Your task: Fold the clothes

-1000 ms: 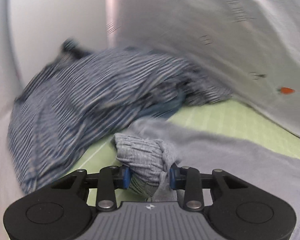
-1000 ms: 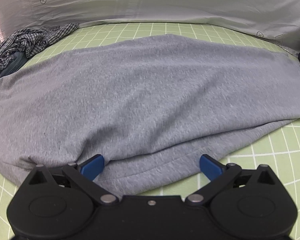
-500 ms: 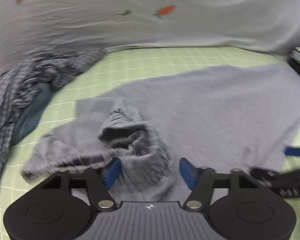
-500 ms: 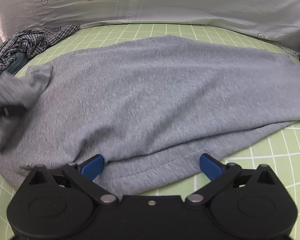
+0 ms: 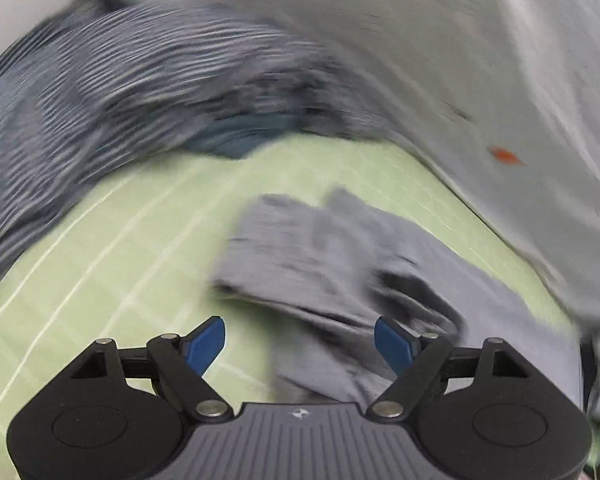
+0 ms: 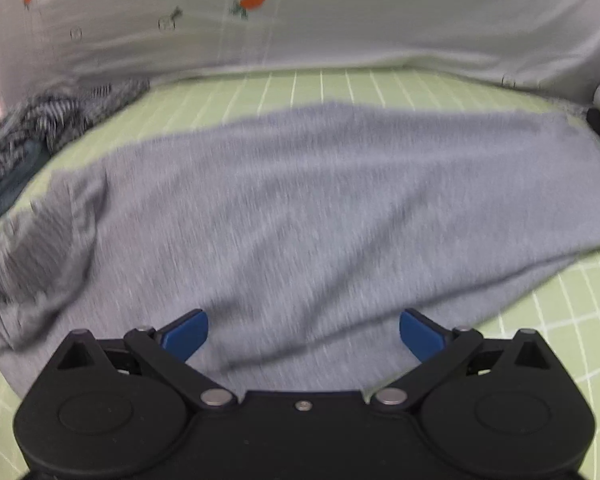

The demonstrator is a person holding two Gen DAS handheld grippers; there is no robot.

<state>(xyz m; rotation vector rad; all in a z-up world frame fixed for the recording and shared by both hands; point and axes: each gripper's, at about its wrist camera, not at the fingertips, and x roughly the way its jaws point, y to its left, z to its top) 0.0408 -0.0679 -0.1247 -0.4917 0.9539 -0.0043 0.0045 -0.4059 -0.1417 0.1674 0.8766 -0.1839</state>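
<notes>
While both grippers — left gripper (image 5: 299, 340), right gripper (image 6: 303, 334) — gape empty, the gray garment (image 6: 300, 208) covers the green grid mat (image 6: 380, 88).

Green gridded mat (image 6: 340, 88) with white lines, carrying the clothes. Grey garment (image 6: 320, 216) spread flat on it, ahead of and under the right claw (image 6: 303, 330); its bunched sleeve (image 5: 324, 248) lies just ahead of the left claw (image 5: 299, 340). Striped pile (image 5: 100, 96) on the mat, far ahead and left of that claw, a blue cloth (image 5: 240, 136) tucked at its edge.
</notes>
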